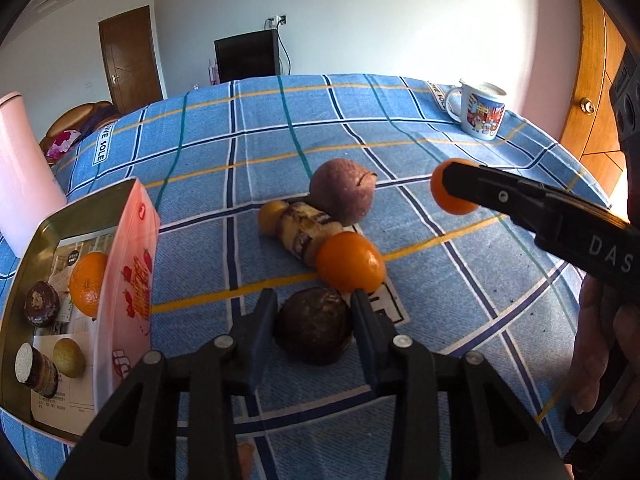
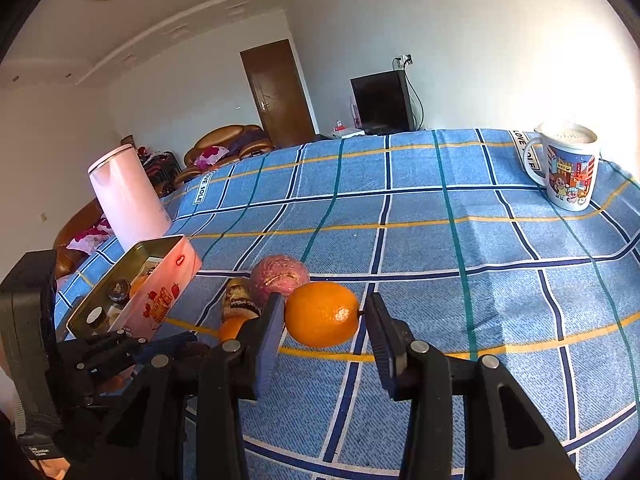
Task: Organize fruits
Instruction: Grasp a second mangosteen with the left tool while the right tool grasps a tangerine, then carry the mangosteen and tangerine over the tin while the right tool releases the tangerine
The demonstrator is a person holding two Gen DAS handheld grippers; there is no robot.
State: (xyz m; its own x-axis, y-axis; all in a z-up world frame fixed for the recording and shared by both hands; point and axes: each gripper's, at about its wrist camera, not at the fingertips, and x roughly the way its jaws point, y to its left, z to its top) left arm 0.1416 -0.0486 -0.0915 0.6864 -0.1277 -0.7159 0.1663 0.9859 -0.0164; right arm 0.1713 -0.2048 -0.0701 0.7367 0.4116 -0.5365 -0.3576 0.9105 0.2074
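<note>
fruits are partly sorted: the tin box at the left already holds an orange, two dark fruits and a green one. left on the blue checked cloth are a purple fruit, an orange, a small yellow fruit and a striped piece between them. the left gripper stands spread around a dark fruit, not yet pinching. the right gripper is spread around a lifted orange, contact unclear. far right stands a mug, far left a pink kettle; beyond them a door and tv.

Three oranges, one mug, one tin.
</note>
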